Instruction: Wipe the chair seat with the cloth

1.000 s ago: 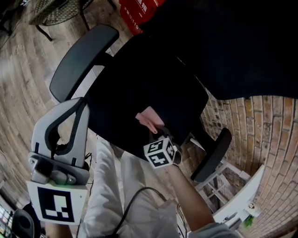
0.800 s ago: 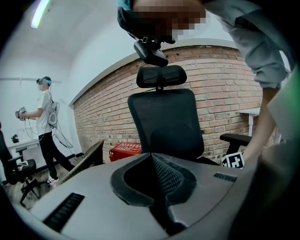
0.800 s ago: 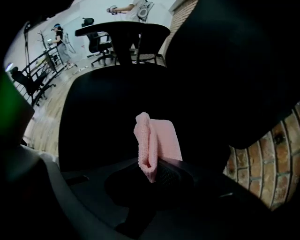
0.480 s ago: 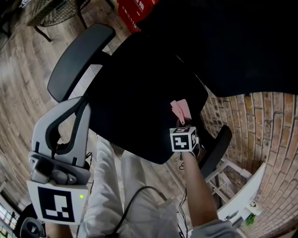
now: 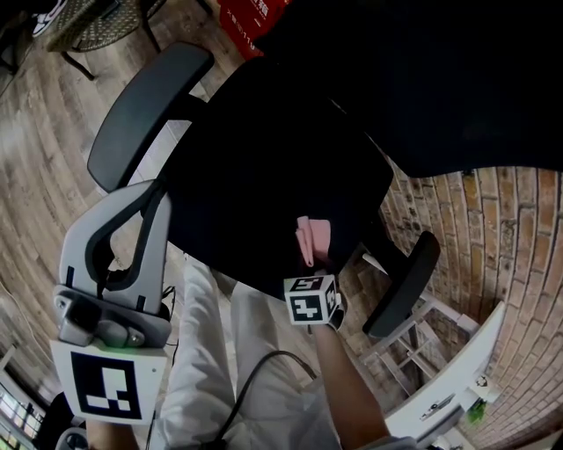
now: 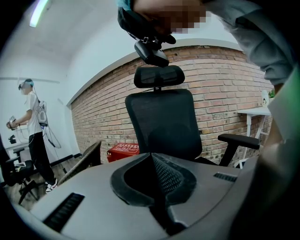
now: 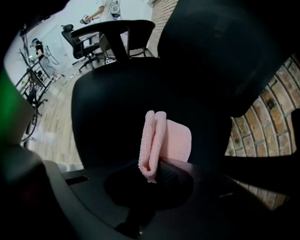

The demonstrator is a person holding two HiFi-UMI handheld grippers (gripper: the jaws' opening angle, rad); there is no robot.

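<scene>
A black office chair fills the head view; its seat [image 5: 264, 185] is dark mesh. My right gripper [image 5: 311, 264] is shut on a folded pink cloth [image 5: 313, 239], which rests on the seat's near right part. The right gripper view shows the same pink cloth [image 7: 161, 143] pinched upright between the jaws, with the seat [image 7: 117, 103] behind it. My left gripper [image 5: 132, 224] is held off the chair at the lower left, shut with nothing in it. In the left gripper view the jaws meet, and the chair's backrest [image 6: 161, 122] stands beyond.
Two armrests flank the seat, the left armrest [image 5: 145, 110] and the right armrest [image 5: 403, 286]. A red box [image 5: 251, 16] lies on the wooden floor behind. A brick wall [image 5: 493, 246] and a white shelf [image 5: 453, 378] are on the right. Another person [image 6: 35, 126] stands far off.
My right gripper has drawn the pink cloth back from the seat's right edge toward the front, after first sweeping it rightward. The left gripper has stayed put.
</scene>
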